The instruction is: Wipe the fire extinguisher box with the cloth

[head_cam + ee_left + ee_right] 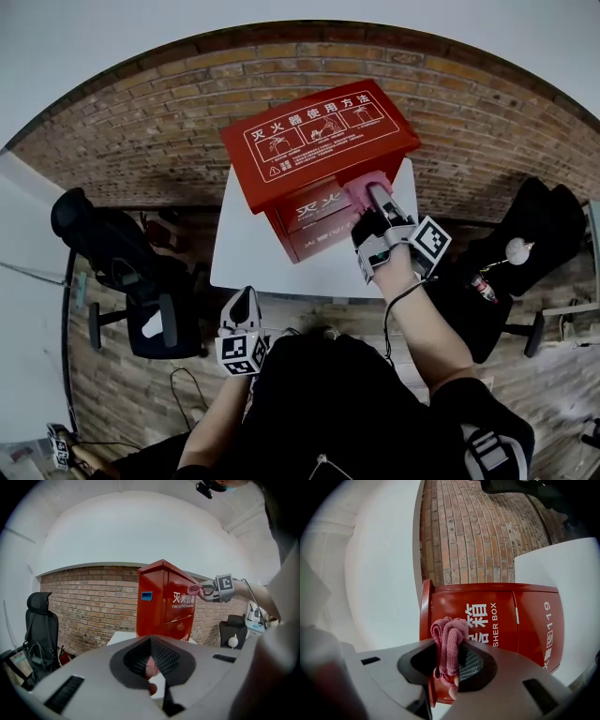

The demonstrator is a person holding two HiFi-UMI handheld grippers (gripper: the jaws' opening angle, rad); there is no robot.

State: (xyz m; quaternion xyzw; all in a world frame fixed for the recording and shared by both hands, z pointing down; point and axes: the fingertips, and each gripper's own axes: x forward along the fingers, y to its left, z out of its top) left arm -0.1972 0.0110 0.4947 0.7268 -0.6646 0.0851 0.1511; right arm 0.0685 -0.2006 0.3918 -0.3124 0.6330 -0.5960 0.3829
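Note:
A red fire extinguisher box [314, 155] with white lettering stands on a small white table [253, 253]. My right gripper [370, 202] is shut on a folded pink cloth [364, 190] and holds it against the upper front face of the box. In the right gripper view the pink cloth [447, 644] sticks up between the jaws, close to the fire extinguisher box [497, 620] and its lettering. My left gripper [242, 317] hangs low near the table's front edge, away from the box; its jaws are shut and hold nothing. From the left gripper view the fire extinguisher box [164, 599] and the right gripper [208, 591] show ahead.
A brick wall [150, 131] runs behind the table. A black office chair [122, 272] stands at the left and another black chair [525, 244] at the right. Cables lie on the floor near the table's front.

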